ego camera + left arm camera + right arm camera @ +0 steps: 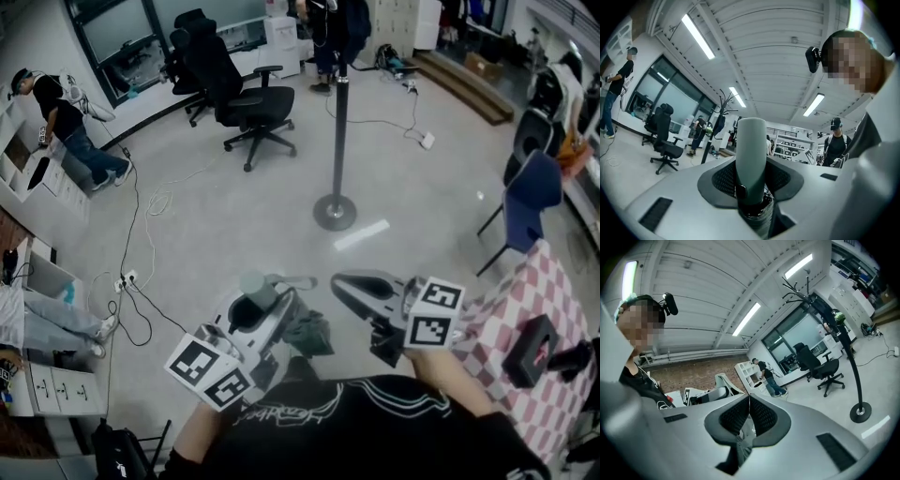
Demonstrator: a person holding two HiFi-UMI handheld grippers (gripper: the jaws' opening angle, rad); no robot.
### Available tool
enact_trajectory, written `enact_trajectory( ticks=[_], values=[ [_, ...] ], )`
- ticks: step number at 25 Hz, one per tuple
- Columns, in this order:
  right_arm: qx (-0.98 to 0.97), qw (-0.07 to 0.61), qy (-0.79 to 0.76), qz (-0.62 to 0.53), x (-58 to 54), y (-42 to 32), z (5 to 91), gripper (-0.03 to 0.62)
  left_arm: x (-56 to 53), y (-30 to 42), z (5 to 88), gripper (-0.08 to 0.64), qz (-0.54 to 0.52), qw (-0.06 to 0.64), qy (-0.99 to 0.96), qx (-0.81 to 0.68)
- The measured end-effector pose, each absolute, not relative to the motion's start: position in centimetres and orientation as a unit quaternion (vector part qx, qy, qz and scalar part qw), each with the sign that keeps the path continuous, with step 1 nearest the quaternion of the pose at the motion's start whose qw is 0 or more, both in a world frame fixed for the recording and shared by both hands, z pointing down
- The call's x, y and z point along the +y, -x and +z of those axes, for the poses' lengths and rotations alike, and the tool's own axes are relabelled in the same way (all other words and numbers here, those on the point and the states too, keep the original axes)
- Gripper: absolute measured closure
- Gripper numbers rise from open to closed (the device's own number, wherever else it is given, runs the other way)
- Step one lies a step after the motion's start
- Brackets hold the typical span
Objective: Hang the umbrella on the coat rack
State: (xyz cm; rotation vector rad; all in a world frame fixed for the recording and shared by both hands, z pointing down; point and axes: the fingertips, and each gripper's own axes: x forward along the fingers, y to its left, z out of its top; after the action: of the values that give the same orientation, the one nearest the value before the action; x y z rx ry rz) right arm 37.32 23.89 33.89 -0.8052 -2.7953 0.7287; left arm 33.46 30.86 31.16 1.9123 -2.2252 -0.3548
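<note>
Now, left tongs (751, 180): clamping the umbrella handle (751, 150) for carrying.
Right tongs (748, 408): pressing fully together.
Coat rack (338, 141): standing well ahead.

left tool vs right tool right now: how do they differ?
Jaws: the left tool has them apart, the right tool has them together. Load: the left tool clamps the thick, round umbrella handle; the right tool shows only thin grey fabric behind its pads, and I can't tell if that is pinched. Shared: light grey shells with dark meshed pads.
</note>
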Motion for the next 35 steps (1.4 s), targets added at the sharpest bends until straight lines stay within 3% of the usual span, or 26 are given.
enact_trajectory(
  ticks=[9,15,25,35],
  values=[
    [-0.928,0.089,0.226,0.283,20.2,-24.5,36.3,0.577,27.5,-19.7,33.6,0.419,-0.106,0.131,-0.657,-0.735],
    [-0.934,0.096,0.197,0.281,18.0,-17.4,36.5,0.577,25.2,-11.9,33.8,0.417,-0.089,0.120,-0.672,-0.725],
    [-0.944,0.085,0.189,0.256,16.4,-14.8,36.0,0.577,22.8,-7.7,33.3,0.417,-0.111,0.117,-0.692,-0.703],
    [-0.936,0.075,0.190,0.287,8.2,-9.3,36.8,0.577,15.3,-2.8,33.7,0.417,-0.098,0.130,-0.695,-0.700]
  ],
)
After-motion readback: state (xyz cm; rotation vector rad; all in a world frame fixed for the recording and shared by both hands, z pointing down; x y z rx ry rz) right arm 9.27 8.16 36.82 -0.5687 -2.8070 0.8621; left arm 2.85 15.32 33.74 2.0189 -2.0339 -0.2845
